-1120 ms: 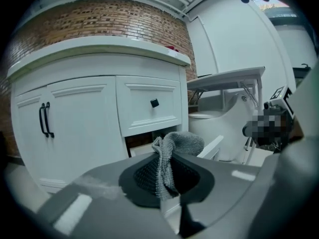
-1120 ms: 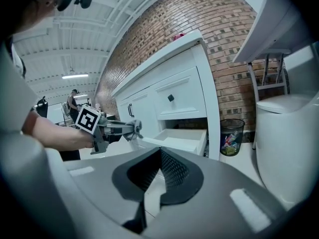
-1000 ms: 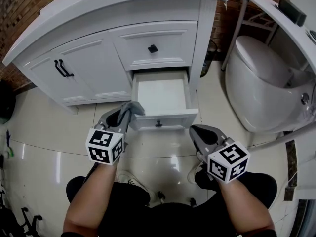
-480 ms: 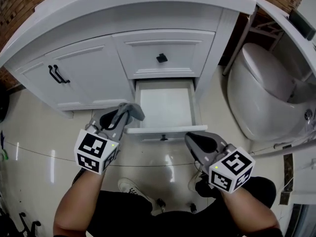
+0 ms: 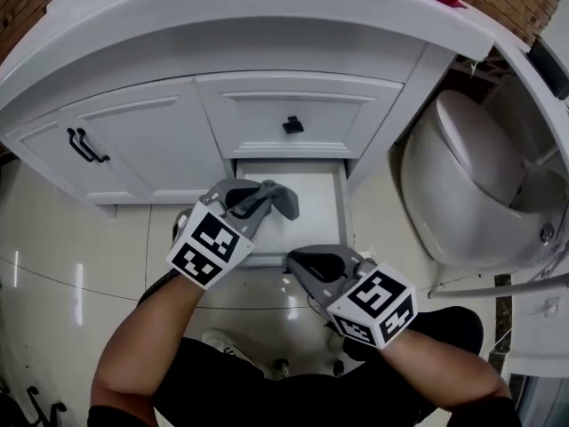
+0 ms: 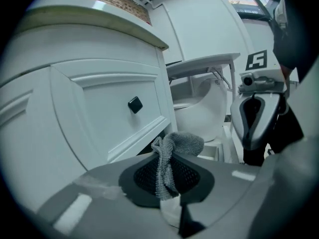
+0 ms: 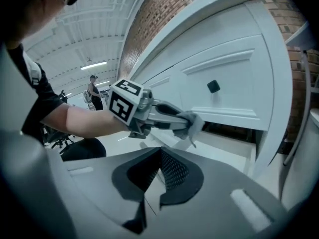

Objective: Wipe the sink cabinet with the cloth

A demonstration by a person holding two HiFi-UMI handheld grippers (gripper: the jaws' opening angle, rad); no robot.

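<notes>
Cloth bunched in the clamped left gripper, over the open drawer's left edge, right gripper closed on nothing at drawer front, drawer floor seen only in head view, toilet close beside cabinet.

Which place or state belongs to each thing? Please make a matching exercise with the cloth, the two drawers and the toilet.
Things:
1. cloth
2. upper drawer
3. lower drawer
4. toilet

Places or states:
A. pulled open
B. beside the cabinet, on the person's right
C. closed
D. gripped in the left gripper

Pairs: 1-D, 2-C, 3-A, 4-B
</notes>
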